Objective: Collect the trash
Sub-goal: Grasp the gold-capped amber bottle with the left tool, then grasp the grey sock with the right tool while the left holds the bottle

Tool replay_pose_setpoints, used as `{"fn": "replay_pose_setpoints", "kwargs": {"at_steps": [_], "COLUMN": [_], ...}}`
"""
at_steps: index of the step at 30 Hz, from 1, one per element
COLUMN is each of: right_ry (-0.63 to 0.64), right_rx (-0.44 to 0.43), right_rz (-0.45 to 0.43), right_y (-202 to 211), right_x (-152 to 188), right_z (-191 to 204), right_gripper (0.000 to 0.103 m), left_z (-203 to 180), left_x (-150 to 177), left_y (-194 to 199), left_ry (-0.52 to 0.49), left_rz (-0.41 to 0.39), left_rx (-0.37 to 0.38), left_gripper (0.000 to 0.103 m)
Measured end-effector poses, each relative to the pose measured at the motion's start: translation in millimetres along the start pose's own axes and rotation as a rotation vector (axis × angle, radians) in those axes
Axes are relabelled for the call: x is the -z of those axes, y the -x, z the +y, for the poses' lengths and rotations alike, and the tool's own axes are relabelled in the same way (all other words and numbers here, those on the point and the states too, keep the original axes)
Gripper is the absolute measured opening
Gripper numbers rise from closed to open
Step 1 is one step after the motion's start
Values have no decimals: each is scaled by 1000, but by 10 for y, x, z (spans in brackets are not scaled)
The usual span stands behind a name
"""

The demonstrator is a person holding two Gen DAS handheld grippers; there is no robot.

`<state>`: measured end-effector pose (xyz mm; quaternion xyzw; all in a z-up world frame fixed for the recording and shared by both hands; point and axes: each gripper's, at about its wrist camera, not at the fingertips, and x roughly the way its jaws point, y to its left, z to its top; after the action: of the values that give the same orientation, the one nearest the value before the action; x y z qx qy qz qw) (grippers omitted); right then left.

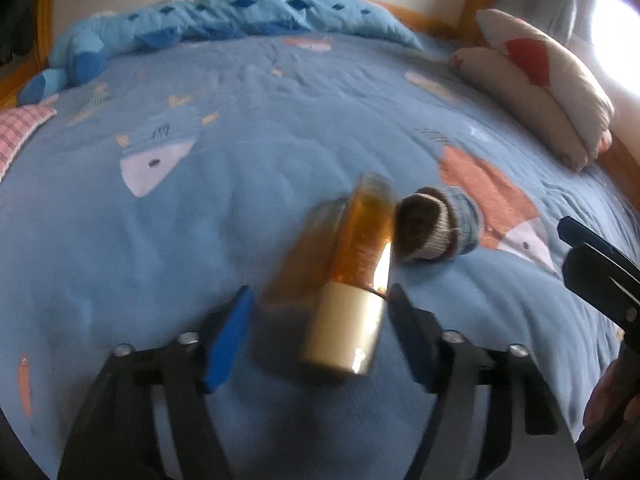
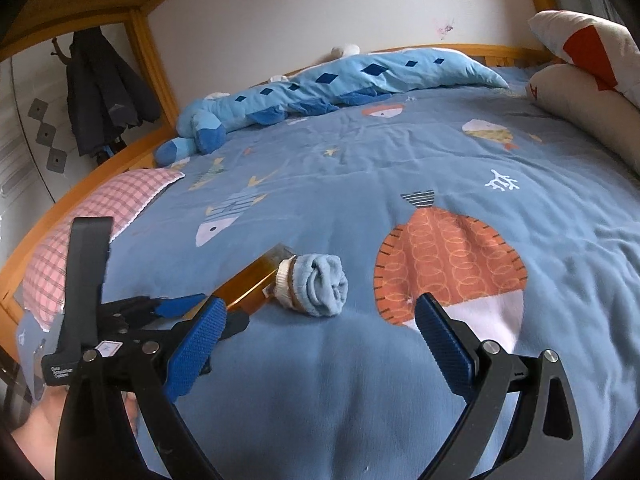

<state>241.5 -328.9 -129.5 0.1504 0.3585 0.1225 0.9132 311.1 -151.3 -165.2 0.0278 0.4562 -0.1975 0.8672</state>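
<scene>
We see the bottle [image 1: 352, 276] lying lengthwise between our left claw's [image 1: 320, 336] unclenched pads, cap end nearest; right claw [image 2: 320, 344] gapes empty beside the rolled sock [image 2: 320, 288] mid-bed [image 2: 520, 240].

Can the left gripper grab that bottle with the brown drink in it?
Probably yes. The bottle lies on the bed cover between the left gripper's open fingers, nothing blocking; the rolled sock only touches its far end.

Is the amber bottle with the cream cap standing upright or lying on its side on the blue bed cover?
Lying on its side. The amber bottle with the cream cap rests lengthwise on the blue bed cover, beside a rolled sock.
</scene>
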Motion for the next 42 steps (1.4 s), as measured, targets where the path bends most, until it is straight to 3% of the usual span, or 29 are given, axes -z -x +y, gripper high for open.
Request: {"fn": "replay_pose_setpoints", "kwargs": {"at_steps": [4, 10, 16, 18, 21, 27, 34, 42], "right_ry": [6, -24, -71, -71, -92, -78, -85, -91], "right_rx": [1, -5, -46, -24, -23, -17, -27, -40], "right_rz": [29, 68, 101, 123, 171, 163, 164, 178], "right_y": [-120, -296, -506, -614, -759, -758, -770, -808], "right_x": [-5, -26, -106, -132, -147, -132, -160, -192], "right_z": [-2, -13, 6, 12, -8, 27, -8, -40], "right_gripper": [92, 92, 92, 87, 78, 78, 78, 75], "left_z": [-37, -5, 107, 154, 184, 100, 41, 14], "left_x": [-32, -2, -21, -33, -38, -56, -29, -21], "left_y": [-21, 89, 303, 339, 297, 230, 119, -40], "left_ry": [-25, -22, 2, 17, 29, -8, -29, -52], "left_rz": [-10, -35, -88, -95, -82, -58, -13, 19], "left_rx": [28, 54, 62, 69, 87, 100, 100, 99], "left_gripper": [41, 37, 37, 37, 37, 39, 54, 53]}}
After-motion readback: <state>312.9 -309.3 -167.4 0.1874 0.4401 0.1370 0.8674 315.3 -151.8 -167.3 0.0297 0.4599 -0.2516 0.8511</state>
